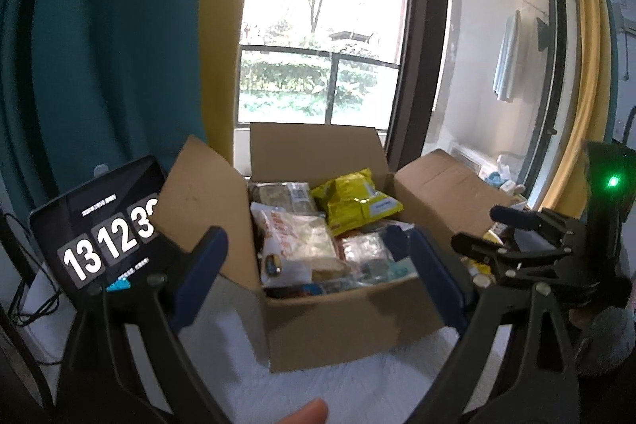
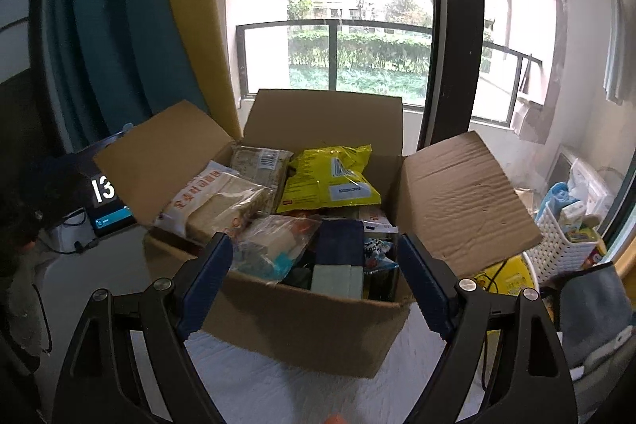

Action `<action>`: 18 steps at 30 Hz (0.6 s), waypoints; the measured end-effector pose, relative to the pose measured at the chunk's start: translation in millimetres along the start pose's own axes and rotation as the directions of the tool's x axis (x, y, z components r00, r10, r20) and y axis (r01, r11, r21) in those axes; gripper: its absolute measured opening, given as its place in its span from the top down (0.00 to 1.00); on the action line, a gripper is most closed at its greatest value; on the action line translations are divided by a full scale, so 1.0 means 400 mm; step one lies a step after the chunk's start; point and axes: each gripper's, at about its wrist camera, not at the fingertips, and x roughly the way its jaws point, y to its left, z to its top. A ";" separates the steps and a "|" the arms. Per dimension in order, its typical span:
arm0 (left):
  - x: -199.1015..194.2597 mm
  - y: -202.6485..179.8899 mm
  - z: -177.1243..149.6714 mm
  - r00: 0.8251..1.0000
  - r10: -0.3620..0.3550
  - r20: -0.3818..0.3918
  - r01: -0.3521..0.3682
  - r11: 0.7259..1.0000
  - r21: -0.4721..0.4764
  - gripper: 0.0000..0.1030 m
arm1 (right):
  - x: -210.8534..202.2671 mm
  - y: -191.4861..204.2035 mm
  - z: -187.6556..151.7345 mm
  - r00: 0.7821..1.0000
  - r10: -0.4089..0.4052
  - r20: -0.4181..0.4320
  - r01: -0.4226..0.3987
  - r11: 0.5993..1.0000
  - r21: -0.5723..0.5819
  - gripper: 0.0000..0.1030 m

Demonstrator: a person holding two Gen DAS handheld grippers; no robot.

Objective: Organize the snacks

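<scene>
Snack-filled box point(image 2: 318, 312) sits ahead of both tools point(image 1: 310, 265) point(image 2: 316, 281) — fingers spread, empty.

An open brown cardboard box point(image 2: 302, 324) stands on a white quilted cloth point(image 2: 278, 396), its four flaps spread outward, before a glass balcony window point(image 2: 338, 58). In the box, a yellow crinkled snack bag point(image 2: 330, 181) lies at the back right, a clear-wrapped bread loaf point(image 2: 222, 205) at the left, and a dark blue flat packet point(image 2: 340, 241) at the front. A black tablet clock point(image 1: 95, 237) stands left of the box. A white plastic basket point(image 2: 556, 249) sits to its right.
</scene>
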 end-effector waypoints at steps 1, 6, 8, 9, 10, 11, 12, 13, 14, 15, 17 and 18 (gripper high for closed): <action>-0.010 -0.001 -0.003 1.000 0.003 0.003 -0.003 1.000 -0.003 0.09 | -0.013 0.004 -0.003 1.000 0.000 0.004 0.000 1.000 -0.001 0.16; -0.059 -0.006 -0.019 1.000 0.021 0.015 -0.021 1.000 0.001 0.09 | -0.070 0.025 -0.018 1.000 0.001 0.021 -0.001 1.000 -0.010 0.16; -0.081 -0.009 -0.029 0.999 0.028 0.021 -0.029 1.000 0.003 0.09 | -0.094 0.036 -0.027 1.000 0.003 0.028 -0.002 1.000 -0.011 0.16; -0.094 -0.010 -0.035 0.999 0.033 0.023 -0.033 0.999 0.002 0.09 | -0.104 0.042 -0.031 1.000 0.003 0.031 -0.003 1.000 -0.013 0.16; -0.104 -0.013 -0.038 0.999 0.036 0.024 -0.036 0.999 0.003 0.09 | -0.118 0.049 -0.037 0.999 0.004 0.035 -0.003 1.000 -0.015 0.16; -0.113 -0.014 -0.041 0.999 0.039 0.025 -0.040 0.999 0.003 0.09 | -0.128 0.053 -0.041 0.999 0.004 0.037 -0.004 1.000 -0.015 0.16; -0.124 -0.015 -0.045 0.999 0.046 0.028 -0.046 0.999 0.002 0.09 | -0.141 0.060 -0.045 0.999 0.005 0.041 -0.004 1.000 -0.016 0.16; -0.136 -0.015 -0.050 0.998 0.057 0.034 -0.057 0.998 0.000 0.09 | -0.155 0.068 -0.050 0.999 0.005 0.046 -0.004 1.000 -0.019 0.16; -0.149 -0.015 -0.054 0.997 0.069 0.042 -0.069 0.998 -0.003 0.09 | -0.168 0.076 -0.054 0.999 0.006 0.051 -0.005 1.000 -0.023 0.16; -0.161 -0.014 -0.057 0.996 0.077 0.047 -0.077 0.997 -0.008 0.09 | -0.179 0.082 -0.057 0.998 0.006 0.056 -0.004 1.000 -0.026 0.16; -0.184 -0.012 -0.060 0.995 0.082 0.056 -0.081 0.997 -0.014 0.09 | -0.204 0.093 -0.063 0.998 0.003 0.068 -0.001 1.000 -0.030 0.16; -0.194 -0.012 -0.062 0.995 0.082 0.060 -0.081 0.997 -0.014 0.09 | -0.221 0.099 -0.066 0.997 0.003 0.078 -0.001 1.000 -0.031 0.16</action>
